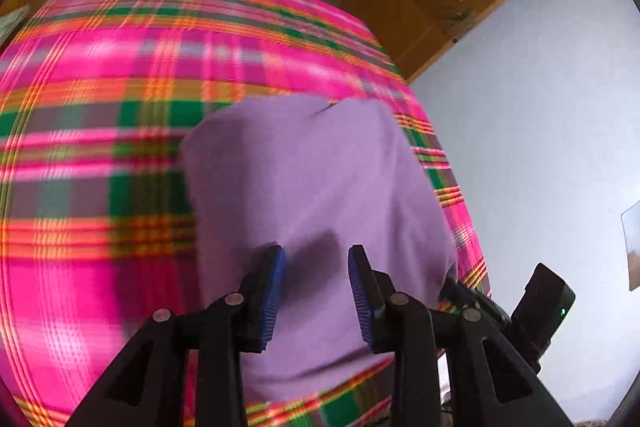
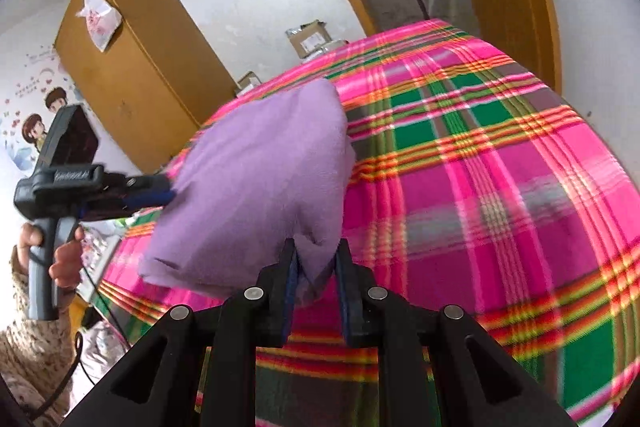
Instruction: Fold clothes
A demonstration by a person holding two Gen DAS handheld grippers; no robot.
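We see the purple garment [image 1: 316, 187] spread on a pink plaid bedspread [image 1: 100, 155], our left gripper [image 1: 317, 269] standing apart above it, pinching nothing. Only the right wrist view shows our right gripper [image 2: 316, 267] narrowed on the garment's corner, and a hand [image 2: 66, 259] gripping the other tool's handle.

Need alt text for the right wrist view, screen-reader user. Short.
The right gripper pinches a fold of a lilac garment, lifted above a bed covered in a pink, green and orange plaid blanket. At left, a hand holds the left gripper against the garment's far edge. A wooden wardrobe and white wall stand behind.
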